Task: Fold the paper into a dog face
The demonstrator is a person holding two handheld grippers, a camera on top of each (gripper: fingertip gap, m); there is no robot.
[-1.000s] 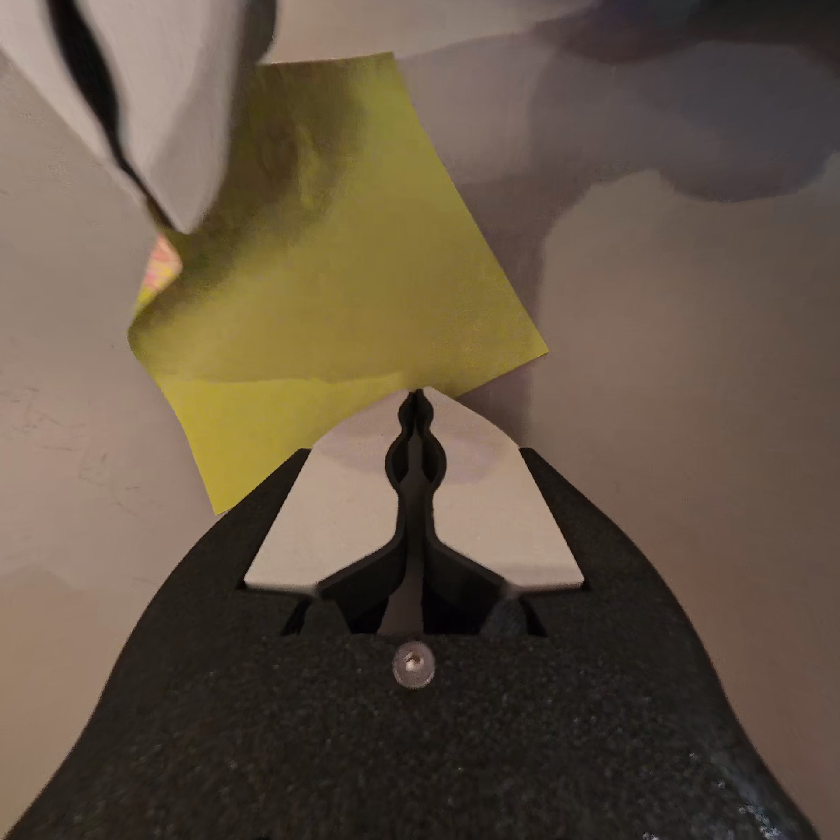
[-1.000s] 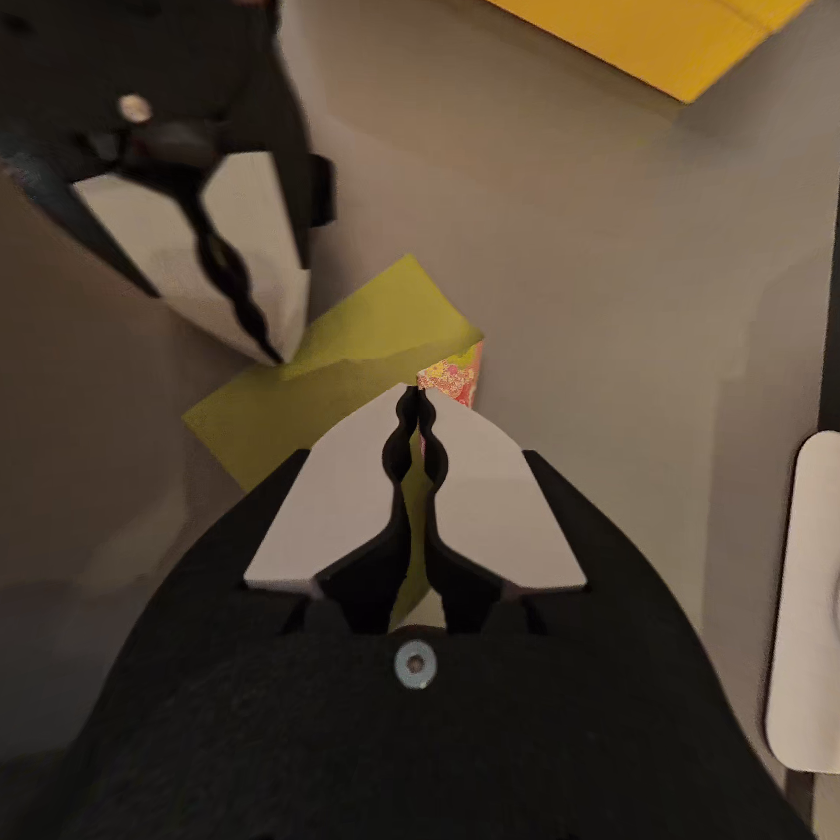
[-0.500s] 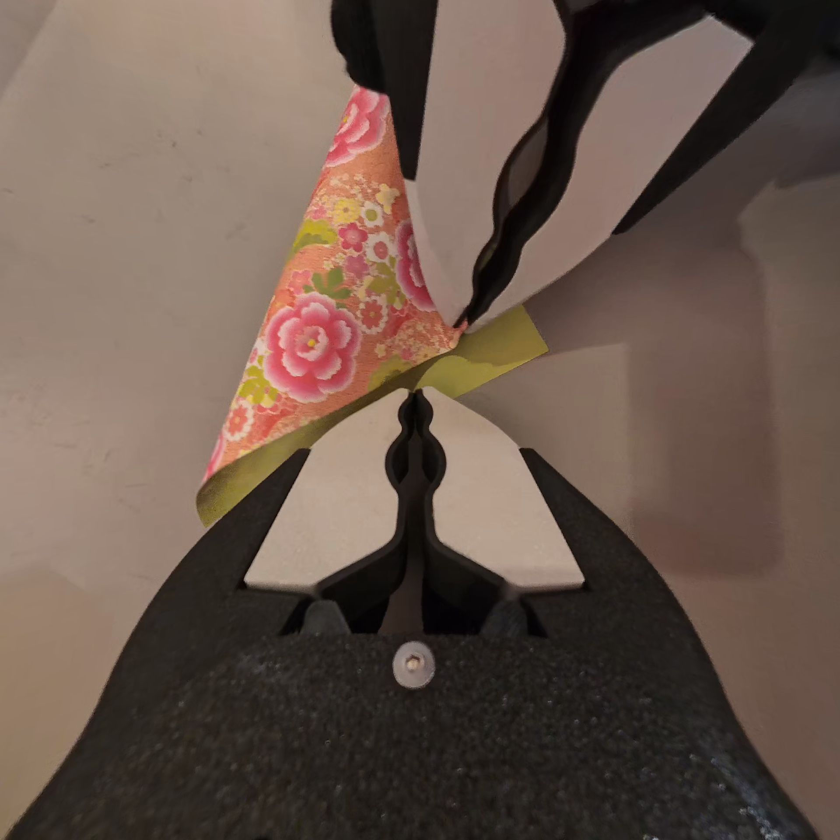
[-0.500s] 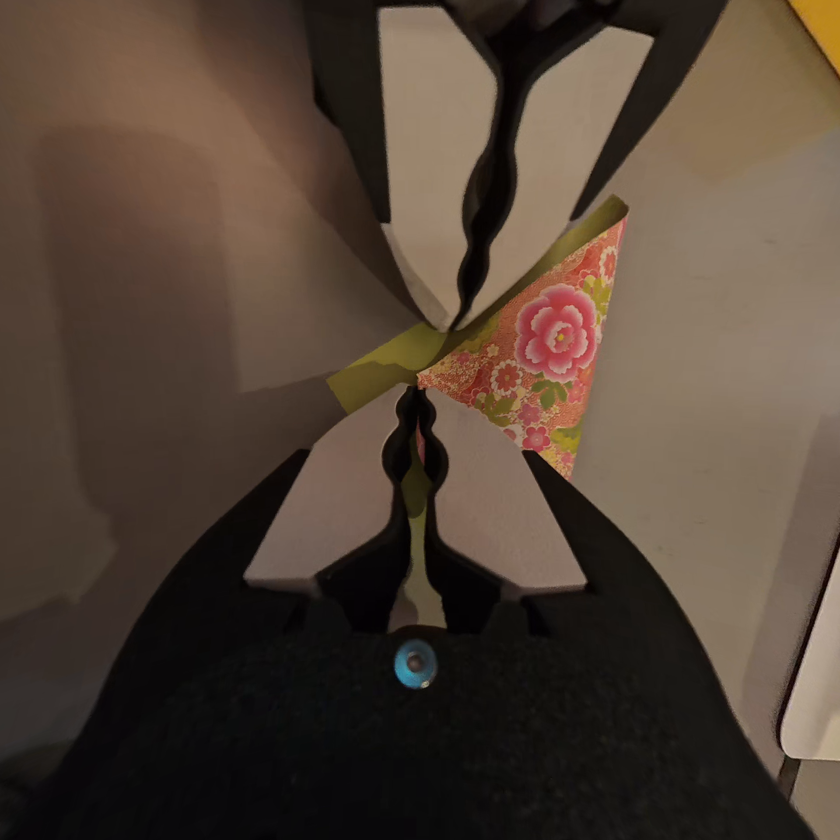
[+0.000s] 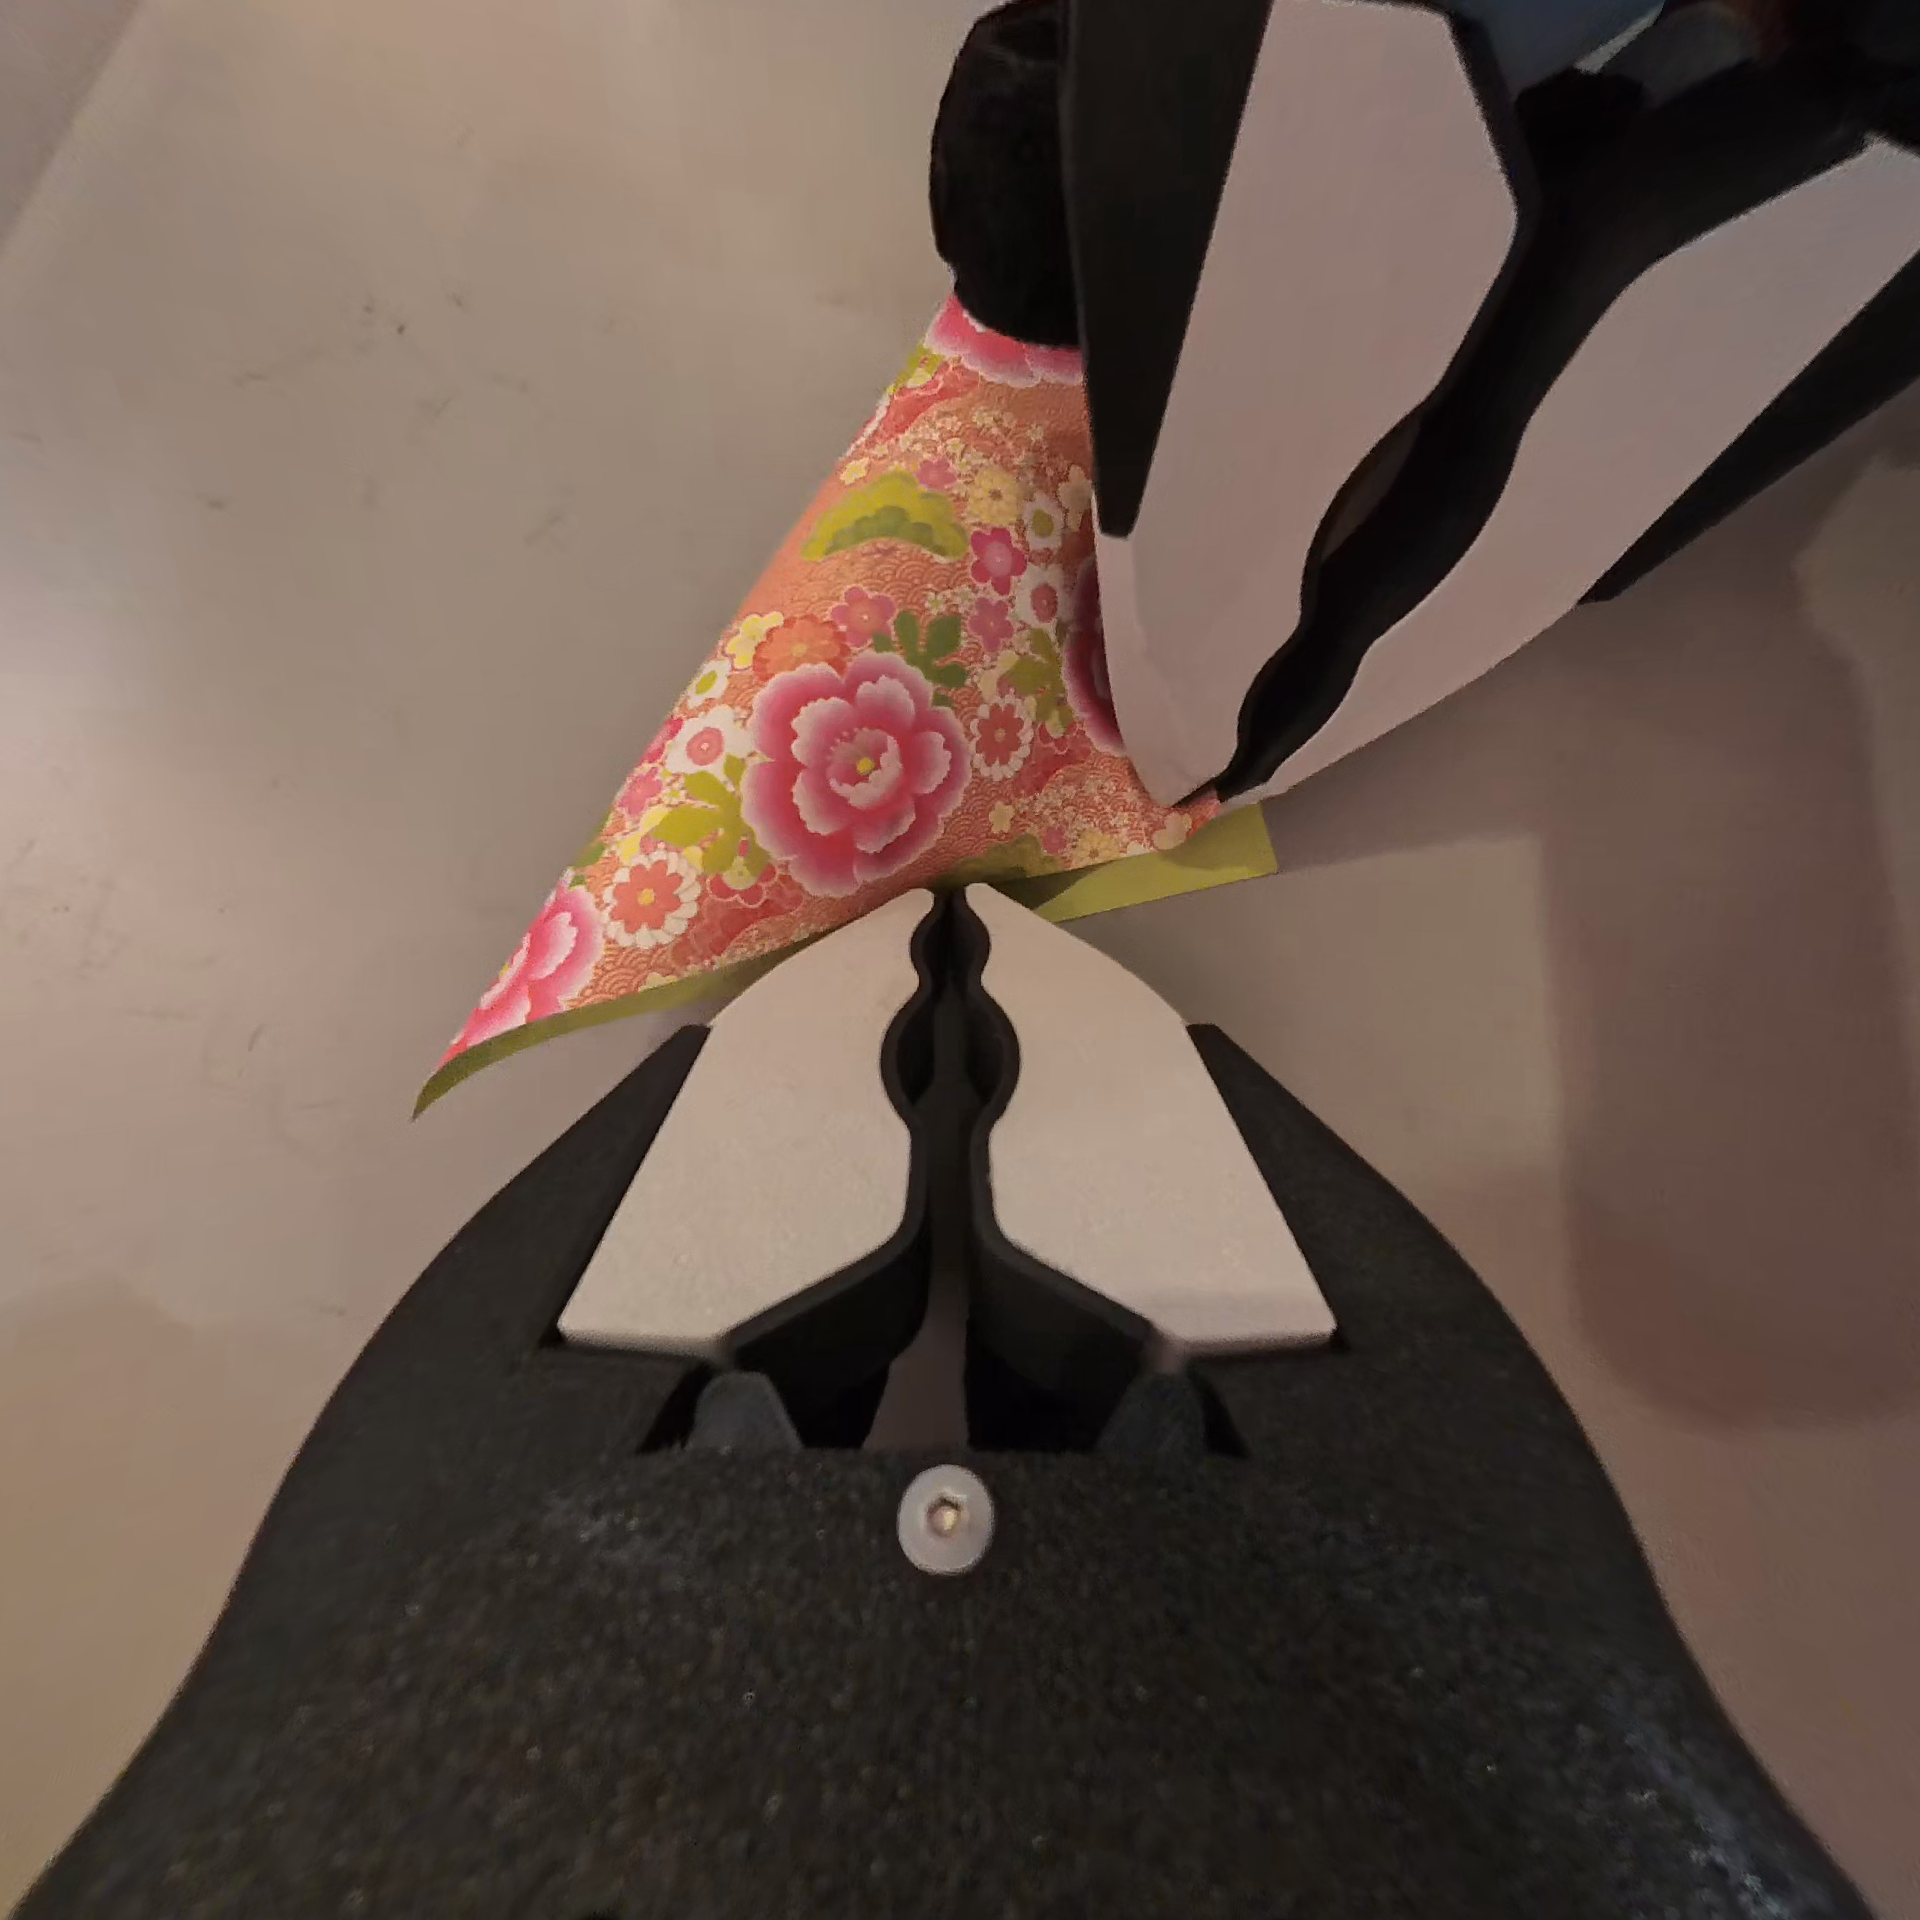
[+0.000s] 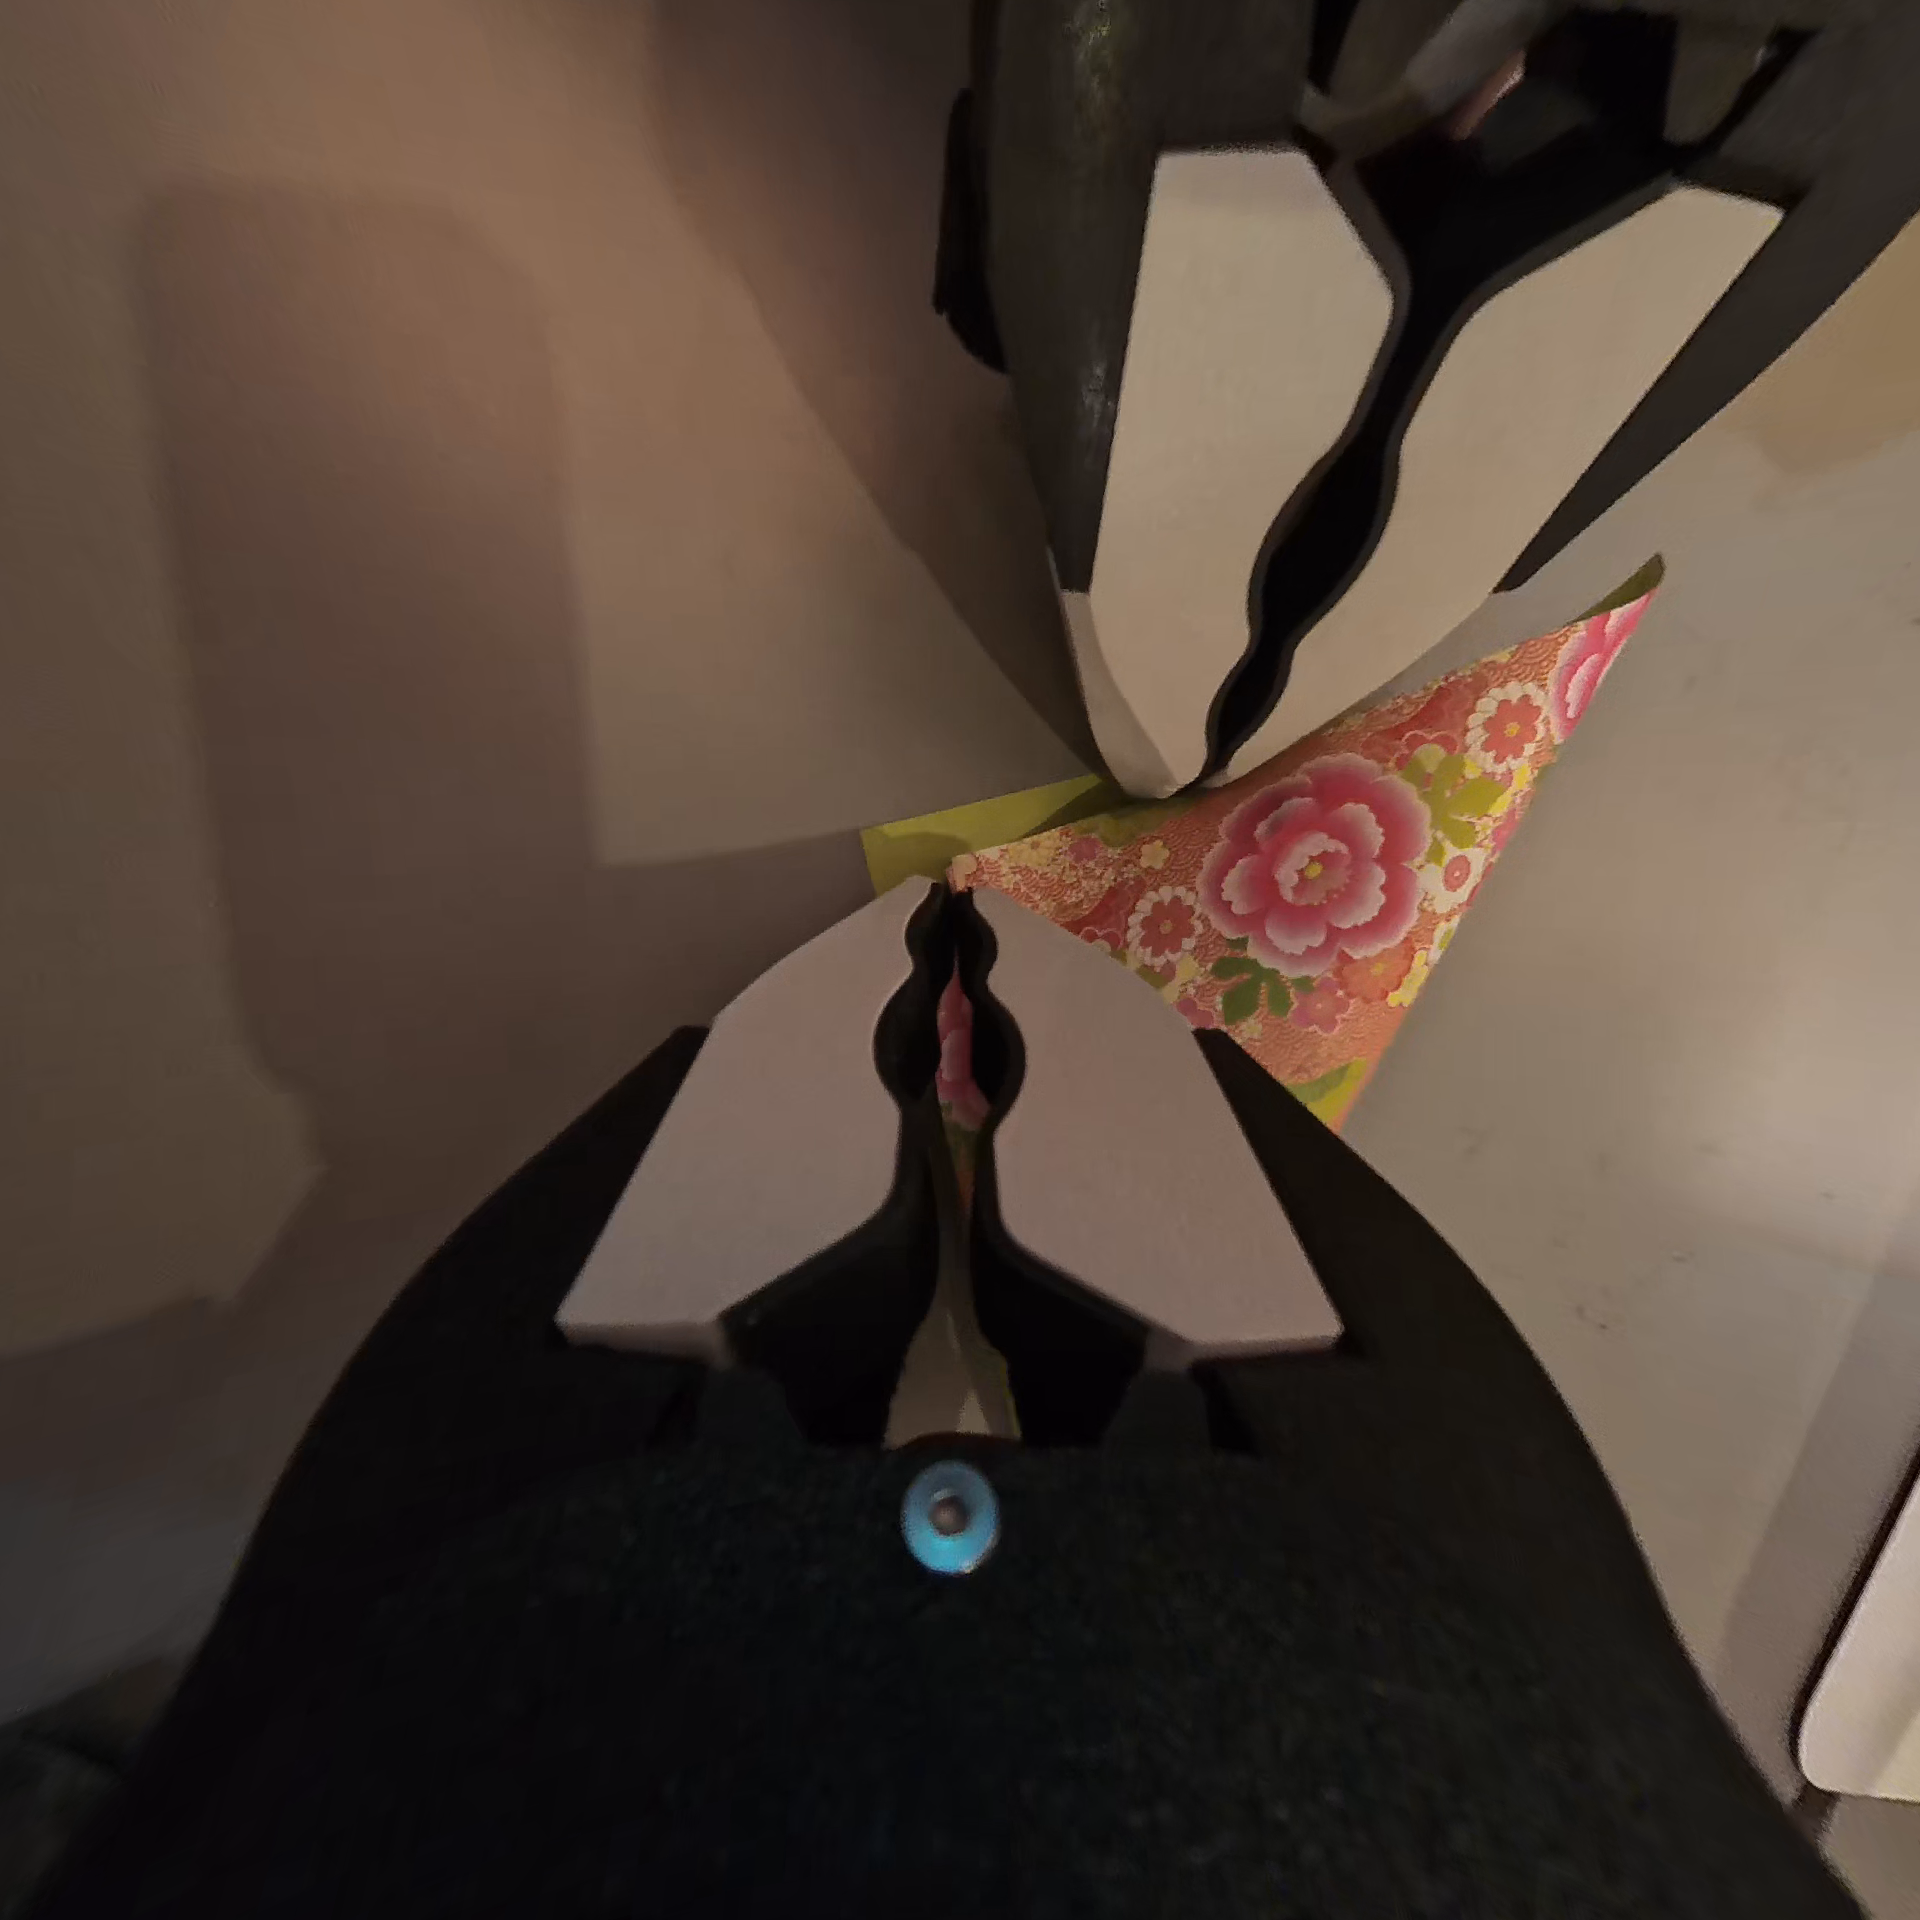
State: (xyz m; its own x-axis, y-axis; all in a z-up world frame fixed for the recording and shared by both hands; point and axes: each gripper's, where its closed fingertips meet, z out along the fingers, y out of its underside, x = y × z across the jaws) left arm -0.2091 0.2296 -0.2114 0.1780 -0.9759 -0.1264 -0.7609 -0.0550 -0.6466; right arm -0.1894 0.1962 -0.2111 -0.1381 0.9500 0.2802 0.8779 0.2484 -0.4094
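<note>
Both grippers clamp the paper just above the table, the right gripper drawing its floral corner toward the left gripper, where any slip risks a crooked diagonal crease.

Pale tabletop under paper

Item: your origami paper | Faces: pink-orange floral print on one side, plain lime green on the other | State: folded over into a triangle, floral face outward, green layer showing past the corner and along the lower edge | Pose: flap raised, not flat | Location: pale tabletop.
</note>
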